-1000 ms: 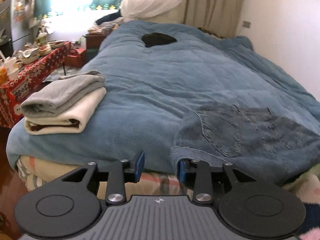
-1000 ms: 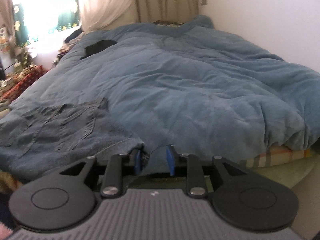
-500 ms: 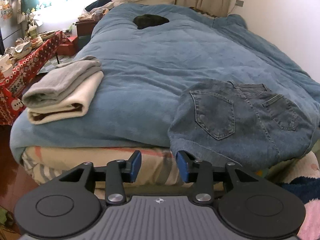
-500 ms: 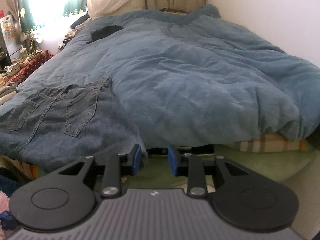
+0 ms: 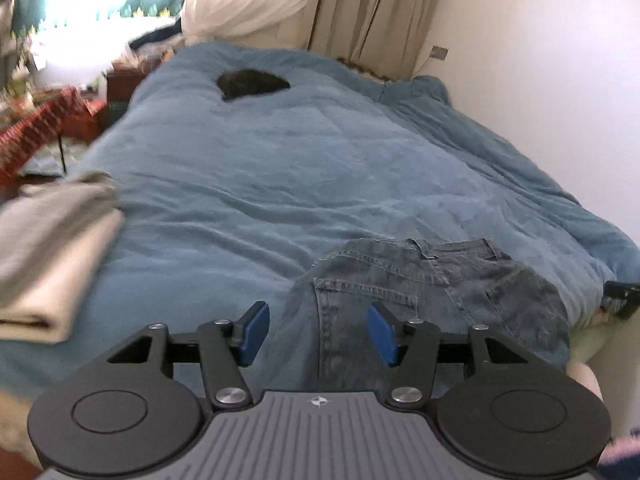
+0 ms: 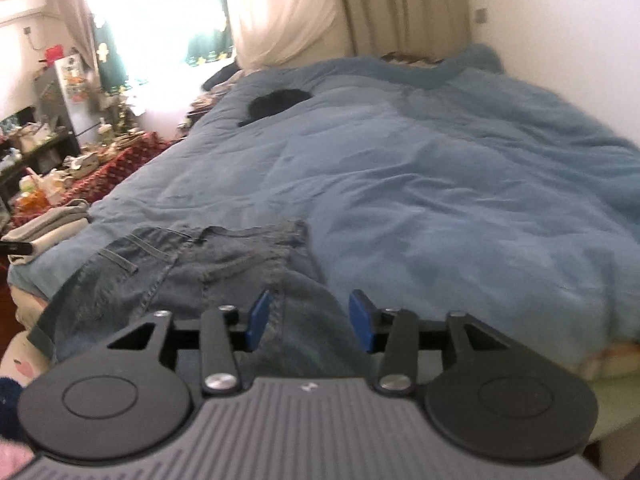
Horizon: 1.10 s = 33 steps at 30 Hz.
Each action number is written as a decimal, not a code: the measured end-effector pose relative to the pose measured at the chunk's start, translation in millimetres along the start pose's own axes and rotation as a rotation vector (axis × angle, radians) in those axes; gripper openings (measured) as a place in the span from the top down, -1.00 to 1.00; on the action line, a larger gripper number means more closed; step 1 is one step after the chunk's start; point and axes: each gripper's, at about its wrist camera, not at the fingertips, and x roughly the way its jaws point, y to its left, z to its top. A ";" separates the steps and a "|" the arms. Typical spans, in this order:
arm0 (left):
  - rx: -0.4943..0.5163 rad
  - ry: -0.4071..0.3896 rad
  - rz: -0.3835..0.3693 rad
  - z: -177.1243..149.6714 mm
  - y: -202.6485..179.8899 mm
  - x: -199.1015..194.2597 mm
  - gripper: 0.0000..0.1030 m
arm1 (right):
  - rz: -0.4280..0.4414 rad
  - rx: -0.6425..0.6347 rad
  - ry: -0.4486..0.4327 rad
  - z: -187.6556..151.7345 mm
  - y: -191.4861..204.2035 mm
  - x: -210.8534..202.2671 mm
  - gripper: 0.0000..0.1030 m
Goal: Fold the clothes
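Blue denim jeans (image 5: 420, 288) lie back-pockets-up at the near edge of the bed; they also show in the right wrist view (image 6: 192, 276). My left gripper (image 5: 318, 334) is open and empty, hovering over the jeans' left side. My right gripper (image 6: 310, 322) is open and empty over the jeans' right side. A stack of folded grey and cream clothes (image 5: 48, 248) sits on the bed's left corner, also seen in the right wrist view (image 6: 48, 228).
The bed is covered by a blue quilt (image 5: 320, 168) with a black garment (image 5: 252, 82) near its far end. A cluttered red-clothed table (image 6: 104, 168) stands left of the bed. A white wall (image 5: 560, 80) runs along the right.
Both grippers have let go of the jeans' hem, opened wider and risen over the bed. The jeans now lie higher on the quilt.
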 end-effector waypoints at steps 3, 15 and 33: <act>0.009 0.064 0.014 7.5 0.0 47.9 -0.04 | 0.008 0.008 0.023 5.2 -2.1 40.9 -0.36; -0.081 0.170 -0.070 7.4 11.1 99.6 0.25 | 0.052 0.018 0.159 3.2 -4.5 125.5 -0.58; 0.101 -0.073 -0.261 62.3 -96.0 26.0 0.85 | 0.046 -0.055 -0.113 57.9 50.6 44.3 0.86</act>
